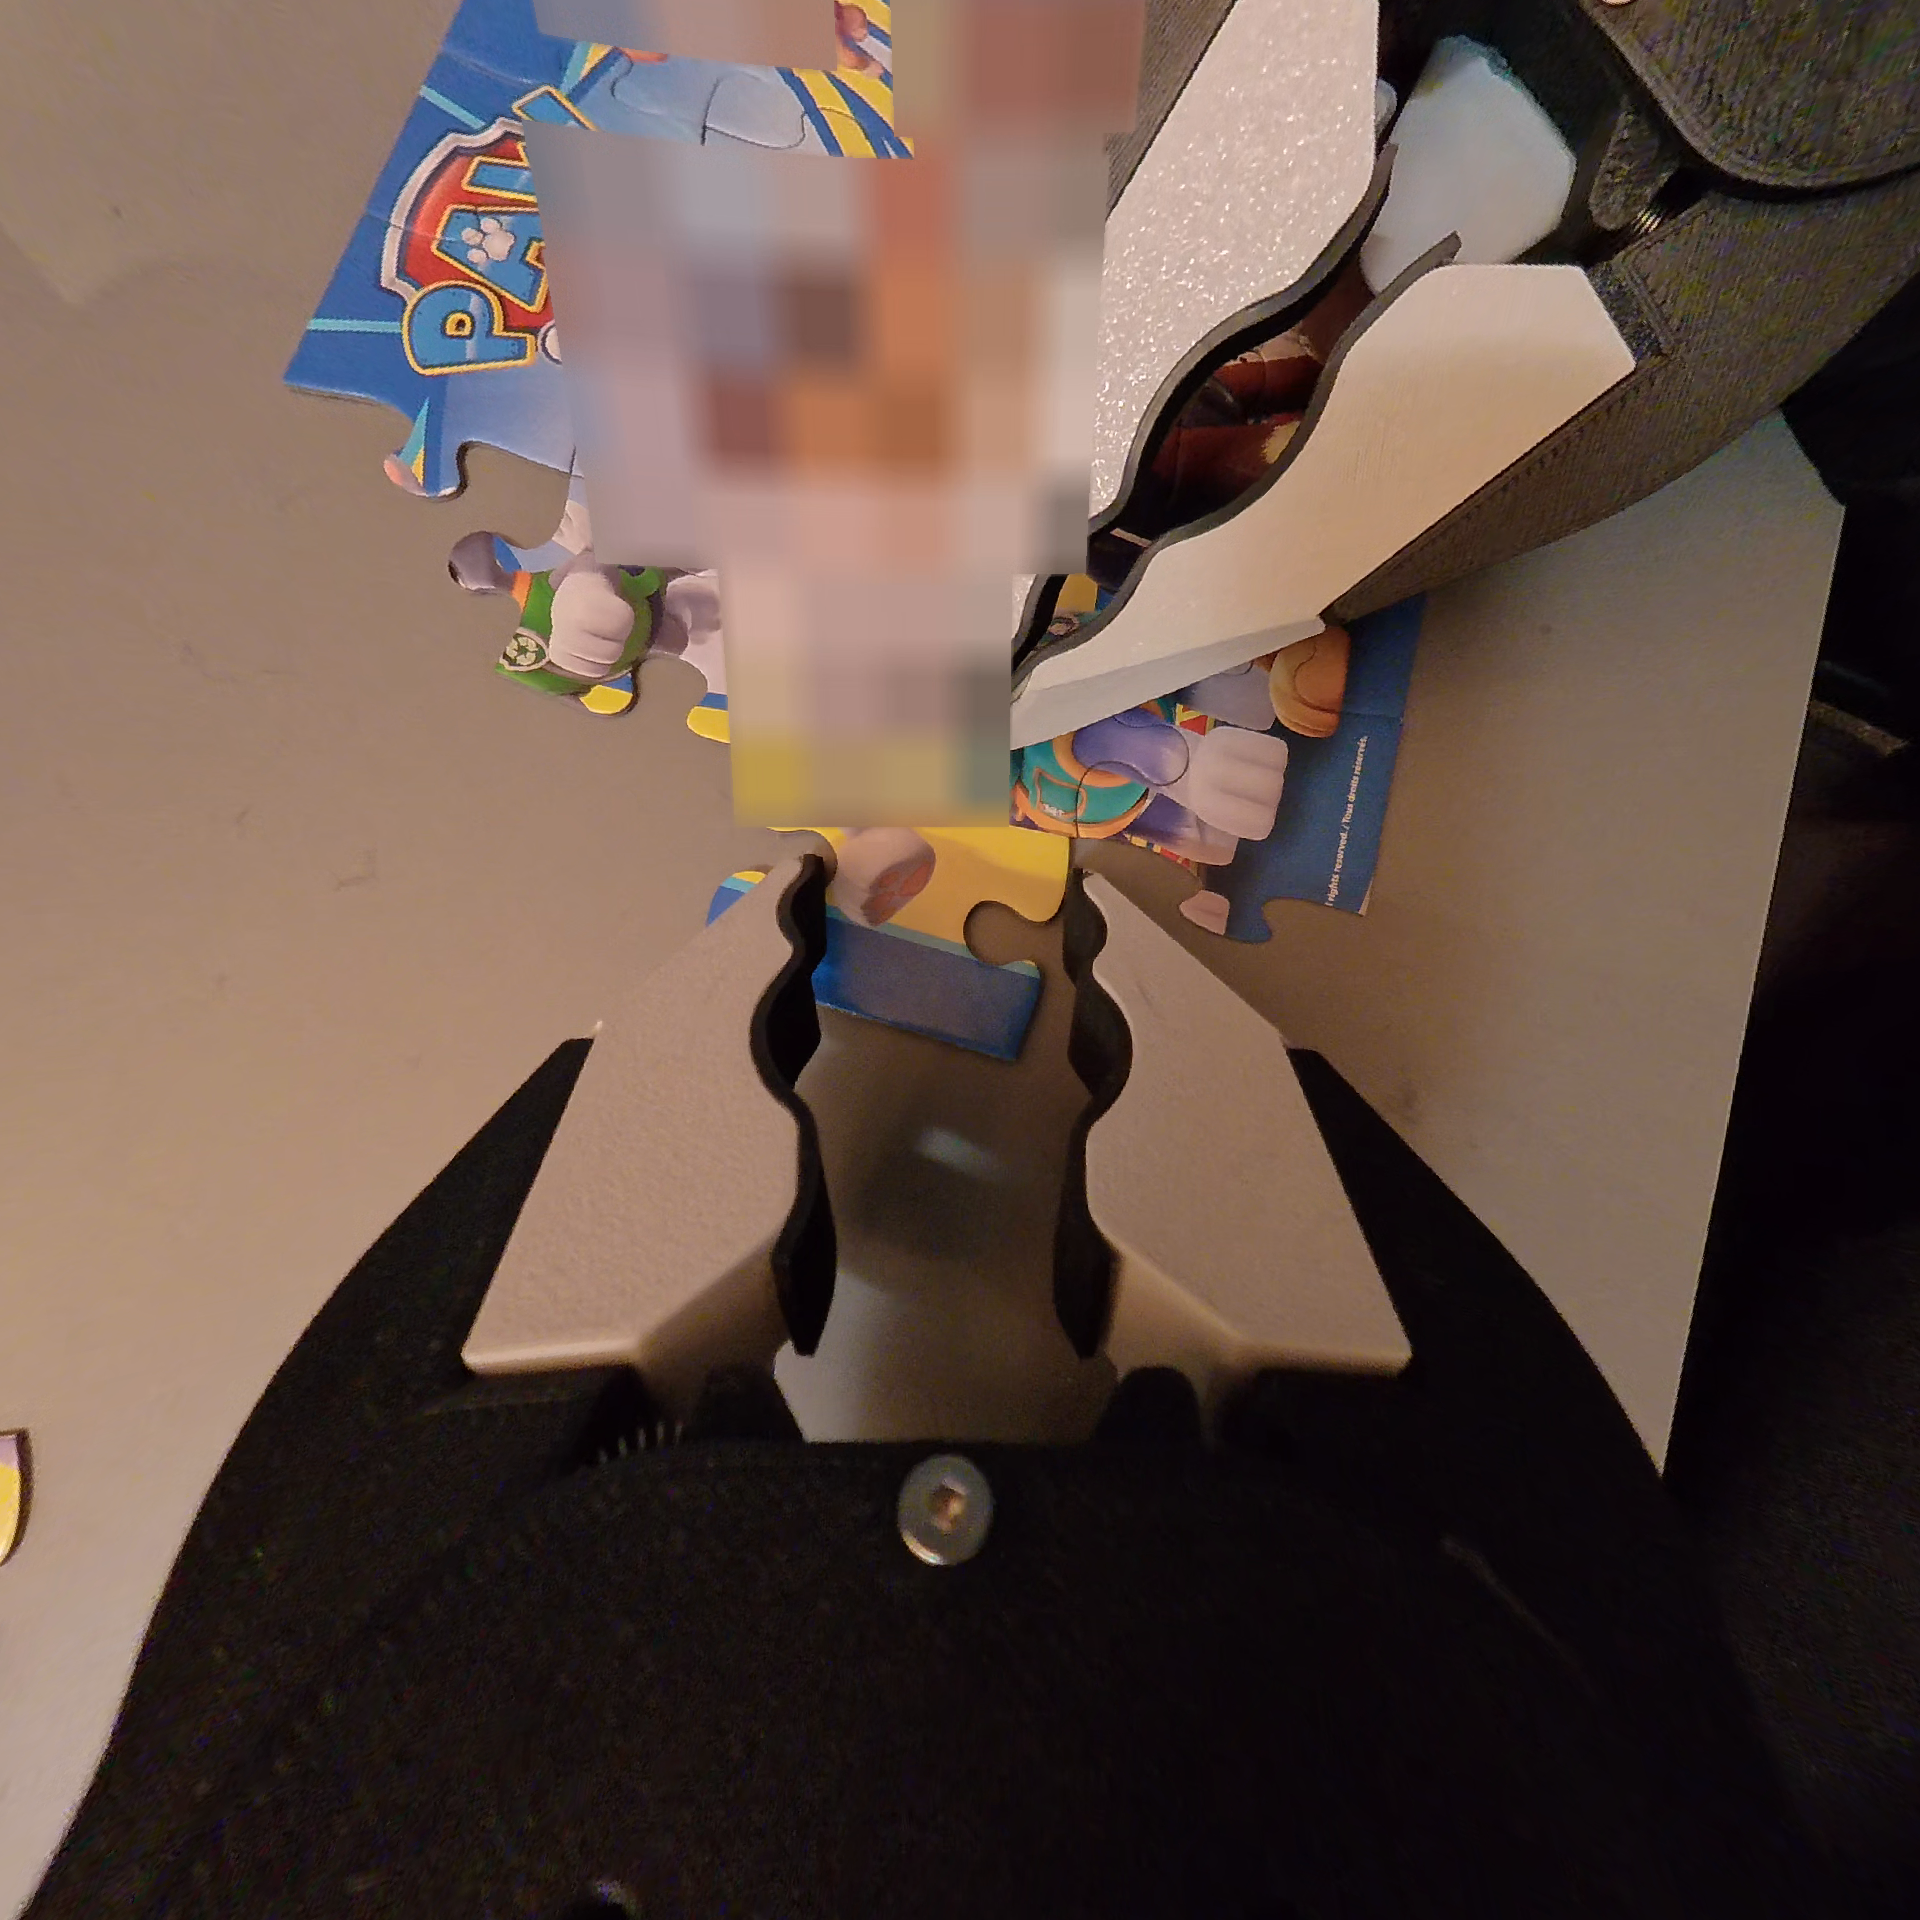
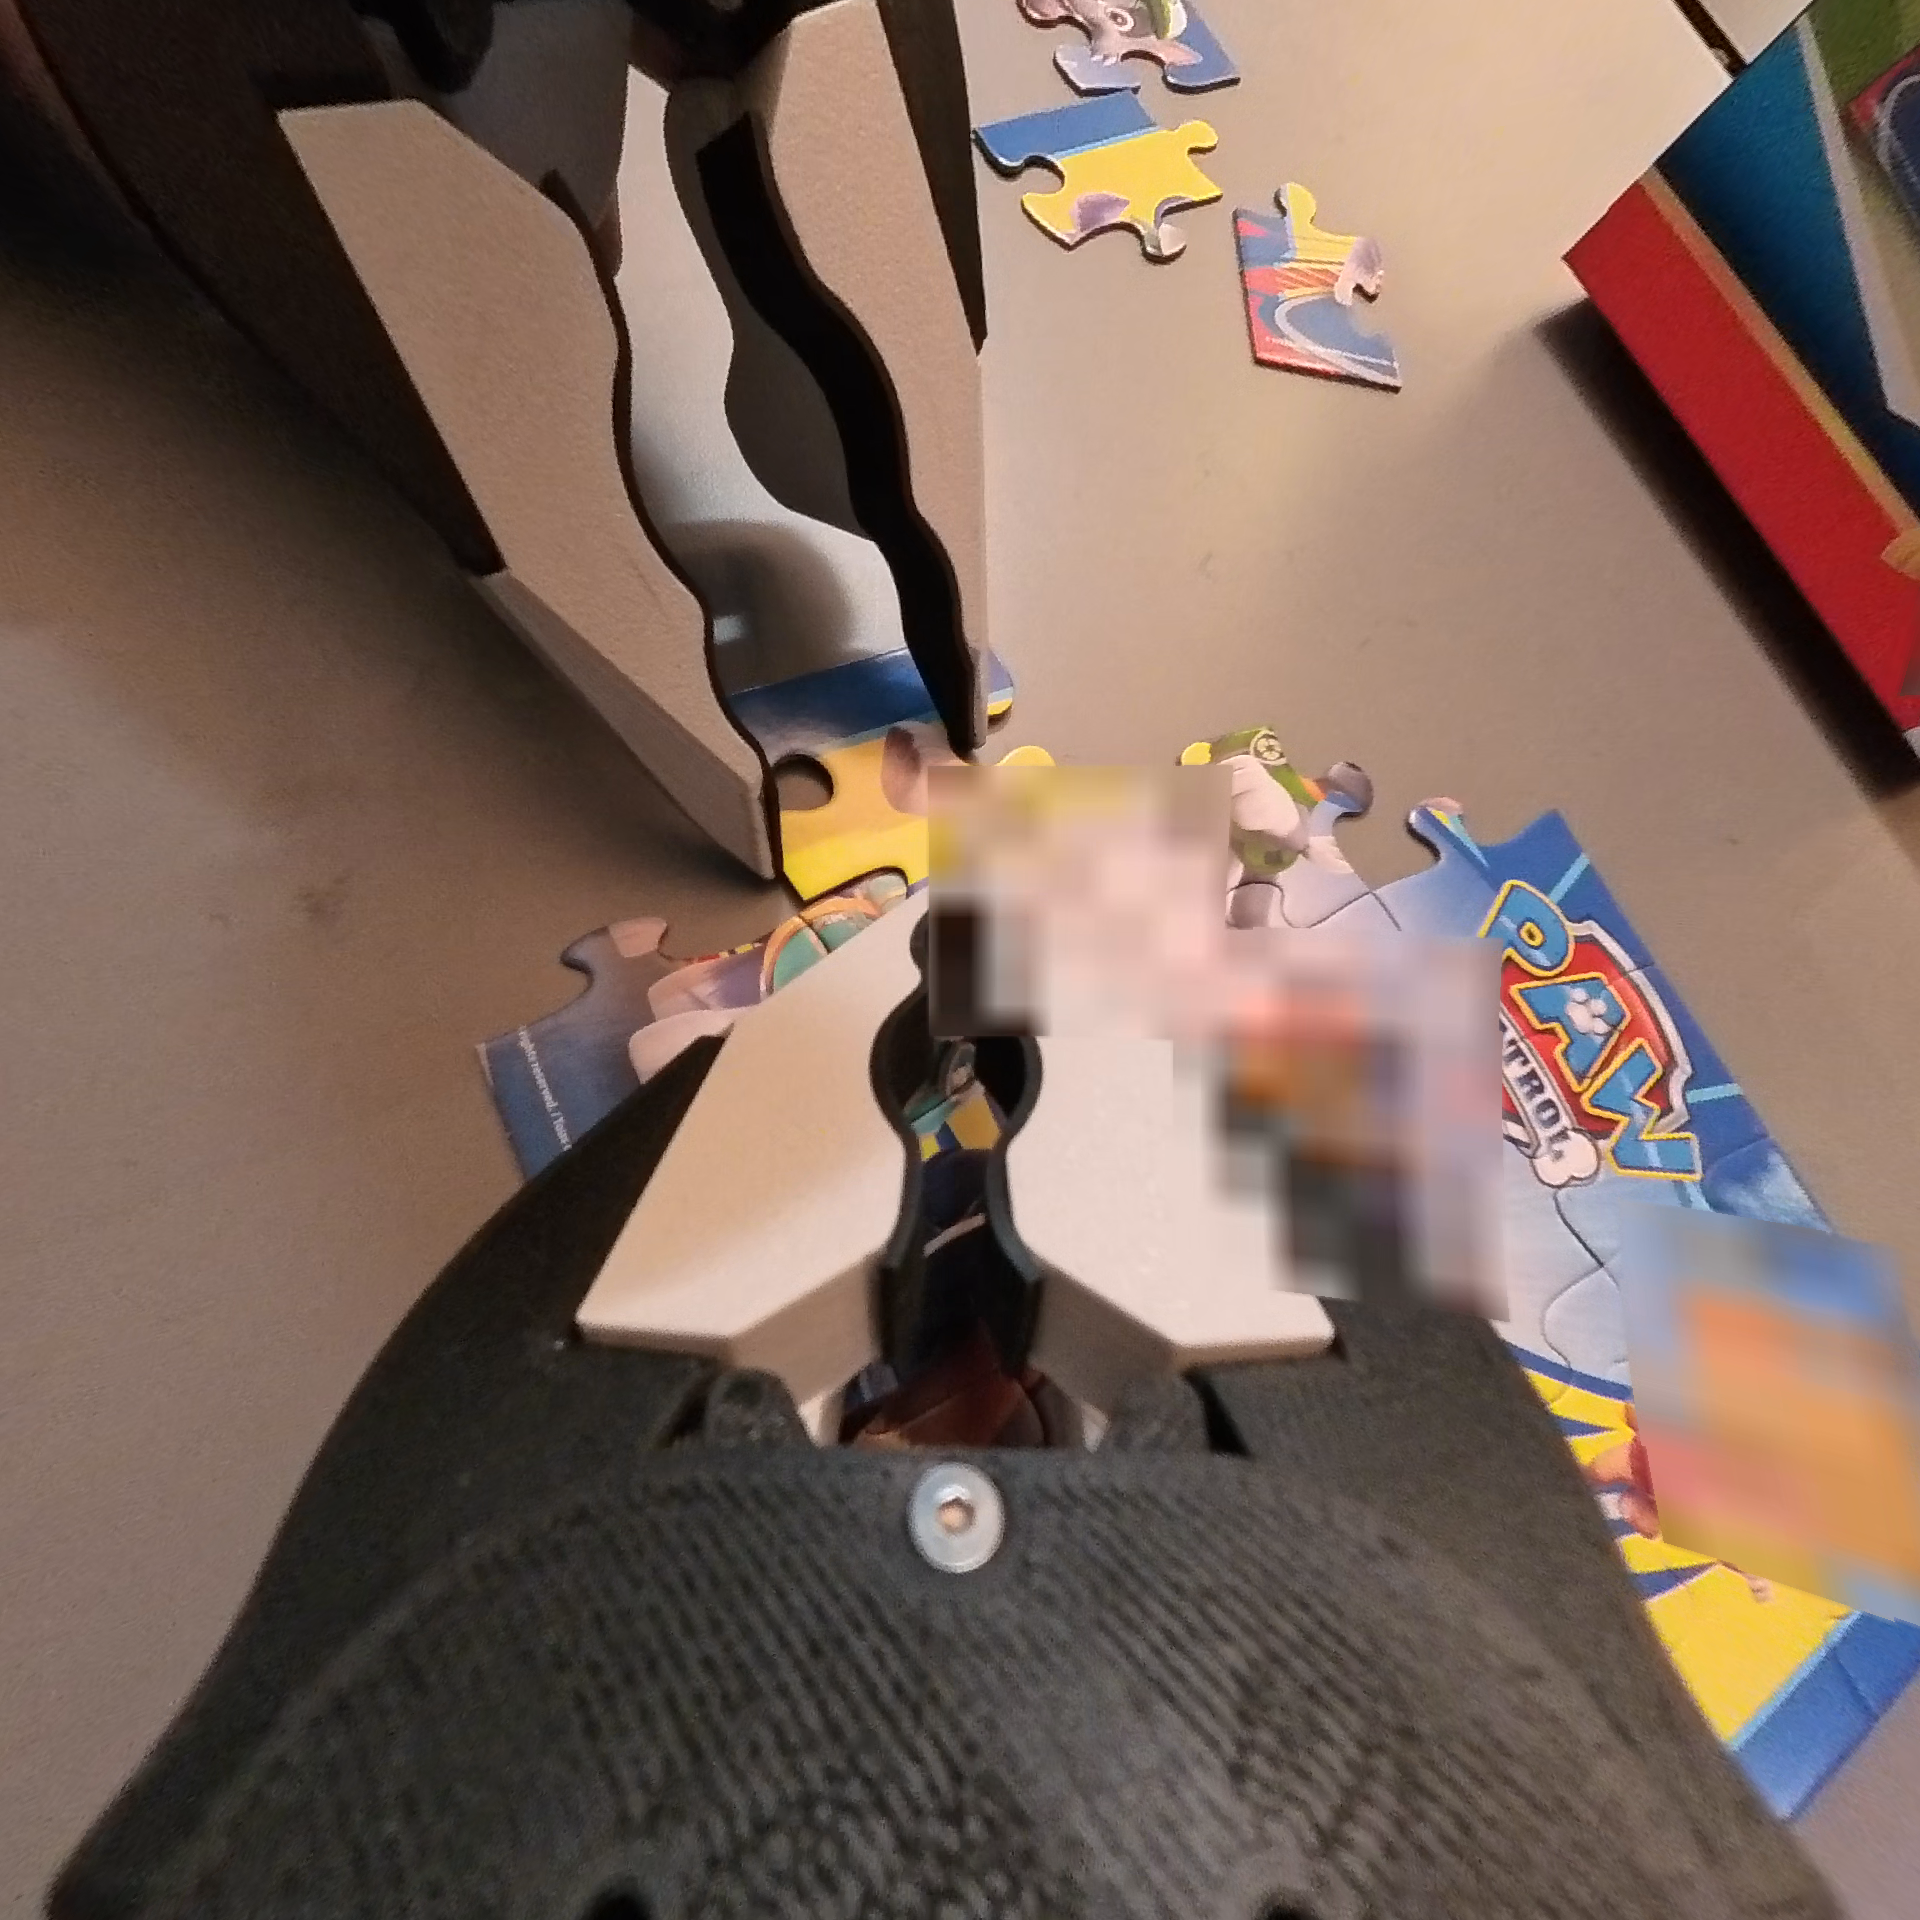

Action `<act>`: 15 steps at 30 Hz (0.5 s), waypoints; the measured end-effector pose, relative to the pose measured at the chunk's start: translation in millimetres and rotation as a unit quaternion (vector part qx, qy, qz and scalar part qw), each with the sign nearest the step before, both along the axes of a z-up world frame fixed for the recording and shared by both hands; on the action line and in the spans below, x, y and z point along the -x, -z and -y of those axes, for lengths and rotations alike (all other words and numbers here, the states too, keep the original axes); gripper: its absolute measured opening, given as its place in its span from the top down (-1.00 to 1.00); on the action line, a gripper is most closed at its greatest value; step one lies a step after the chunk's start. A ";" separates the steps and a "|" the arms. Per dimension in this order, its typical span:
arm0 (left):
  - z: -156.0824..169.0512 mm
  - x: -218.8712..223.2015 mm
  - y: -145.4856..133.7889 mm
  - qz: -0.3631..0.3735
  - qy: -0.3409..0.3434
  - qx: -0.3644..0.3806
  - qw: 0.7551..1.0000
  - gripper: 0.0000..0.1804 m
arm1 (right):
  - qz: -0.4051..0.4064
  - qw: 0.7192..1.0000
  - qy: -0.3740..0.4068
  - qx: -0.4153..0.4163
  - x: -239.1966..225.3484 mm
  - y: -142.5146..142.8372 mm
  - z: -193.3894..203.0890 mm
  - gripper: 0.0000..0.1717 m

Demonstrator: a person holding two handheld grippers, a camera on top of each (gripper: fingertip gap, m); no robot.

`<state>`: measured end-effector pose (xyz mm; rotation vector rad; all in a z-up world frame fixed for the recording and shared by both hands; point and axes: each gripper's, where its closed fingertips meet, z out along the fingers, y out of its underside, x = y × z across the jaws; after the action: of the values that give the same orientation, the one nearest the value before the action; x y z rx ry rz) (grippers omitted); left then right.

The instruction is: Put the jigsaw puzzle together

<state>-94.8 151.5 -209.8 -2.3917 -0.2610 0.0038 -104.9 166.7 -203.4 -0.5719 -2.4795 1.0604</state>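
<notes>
While our left gripper (image 1: 940, 883) stands spread astride a yellow-and-blue puzzle piece (image 1: 935, 935) on the table (image 1: 208, 831) | our right gripper (image 2: 961, 956) rests pressed together on the joined puzzle (image 2: 1662, 1039).

The left gripper (image 1: 940, 883) stood with fingers parted, tips down at the table (image 1: 208, 831), while the right gripper (image 2: 961, 956), fingers together, leaned low just beside it.
</notes>
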 end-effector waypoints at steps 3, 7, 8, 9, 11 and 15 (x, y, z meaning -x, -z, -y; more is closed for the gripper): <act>-0.1 0.0 0.1 -0.001 0.000 0.000 1.000 0.52 | -0.001 1.000 0.000 -0.001 0.0 0.0 0.0 1.00; -0.1 -0.3 0.0 0.000 0.002 -0.001 1.000 0.53 | -0.003 1.000 0.001 -0.001 0.2 -0.4 -0.3 1.00; 0.0 -0.5 -0.1 0.001 0.002 -0.001 1.000 0.53 | -0.004 1.000 0.002 0.000 0.5 -0.7 -0.5 1.00; 0.2 -0.9 -0.2 0.002 0.003 -0.002 1.000 0.54 | -0.005 1.000 0.003 0.000 0.7 -1.0 -0.7 1.00; 1.0 0.2 -1.2 0.001 0.002 -0.003 1.000 0.54 | -0.006 1.000 0.005 0.003 1.3 -2.0 -1.0 1.00; 2.5 3.4 -3.6 0.002 -0.003 -0.009 1.000 0.54 | -0.008 1.000 0.009 0.012 2.7 -4.7 -1.9 1.00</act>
<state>-98.2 148.9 -206.2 -2.3730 -0.2686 -0.0018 -107.6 168.7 -198.7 -0.5890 -2.4460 1.0839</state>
